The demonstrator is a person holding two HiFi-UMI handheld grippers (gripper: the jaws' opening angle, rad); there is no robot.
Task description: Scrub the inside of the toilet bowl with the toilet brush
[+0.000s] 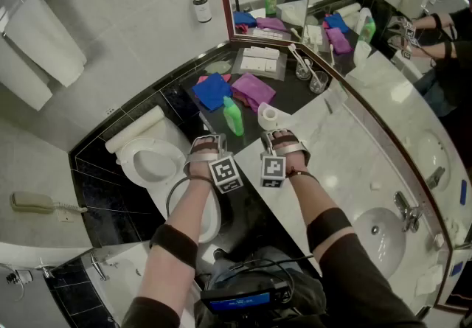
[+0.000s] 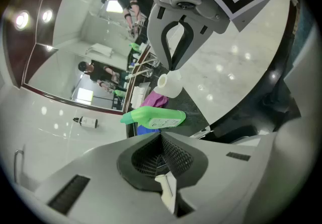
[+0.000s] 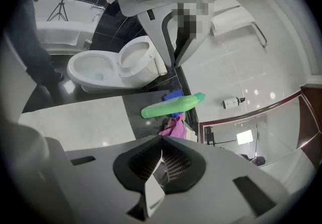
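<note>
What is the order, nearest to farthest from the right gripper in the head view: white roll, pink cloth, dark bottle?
1. White roll, just ahead.
2. Pink cloth, behind the roll.
3. Dark bottle, far back, upper left.

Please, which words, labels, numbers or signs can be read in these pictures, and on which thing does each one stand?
No text can be read anywhere.
Green bottle: pale label, print too blurred.
Small dark-capped bottle: label too small.
Blue screen at the person's waist: too blurred.
Marker cubes: black-and-white square patterns only, no letters.
</note>
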